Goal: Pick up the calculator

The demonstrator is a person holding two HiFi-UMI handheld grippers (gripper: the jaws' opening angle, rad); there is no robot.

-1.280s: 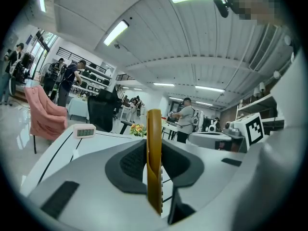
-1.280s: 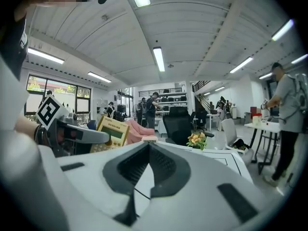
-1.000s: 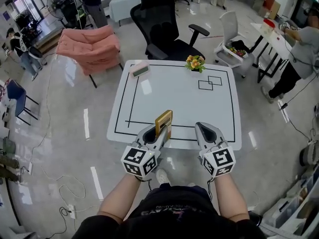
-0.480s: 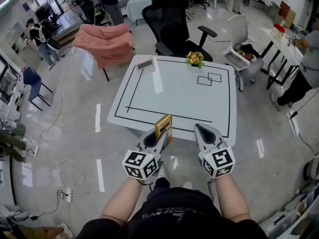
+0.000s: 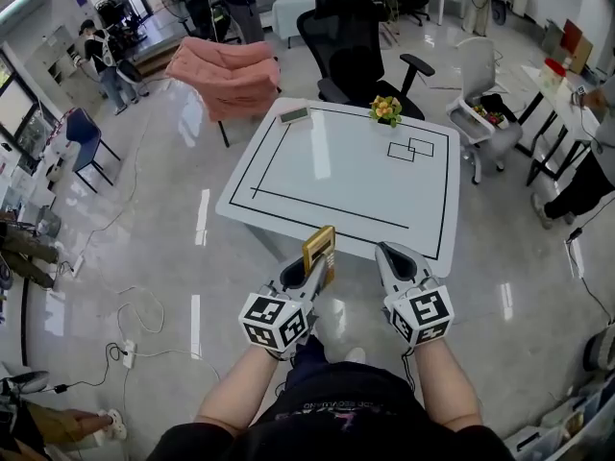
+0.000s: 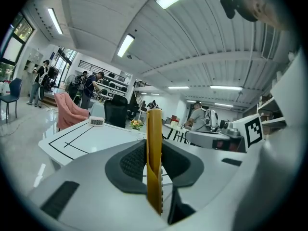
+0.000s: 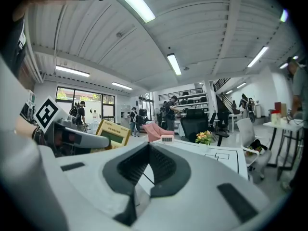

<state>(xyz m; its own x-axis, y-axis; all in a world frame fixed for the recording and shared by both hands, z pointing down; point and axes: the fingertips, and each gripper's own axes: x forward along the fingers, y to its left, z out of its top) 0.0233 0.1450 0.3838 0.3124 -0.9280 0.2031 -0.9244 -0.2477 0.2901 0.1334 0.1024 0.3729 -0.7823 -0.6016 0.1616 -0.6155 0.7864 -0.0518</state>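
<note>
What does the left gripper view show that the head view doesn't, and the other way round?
Only the left gripper view: the calculator seen edge-on, clamped between the left gripper's ribbed pads, and the ceiling lights.
Only the head view: the calculator's yellow-framed face, the left gripper's marker cube, the person's forearms, floor cables and the table's whole black outline.
Both: the white table, flowers, black chair and right gripper.

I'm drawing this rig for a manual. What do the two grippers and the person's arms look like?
The left gripper and right gripper are light-grey shells with dark ribbed pads, each carrying a white cube with black square markers. Black top, forearms bare.
</note>
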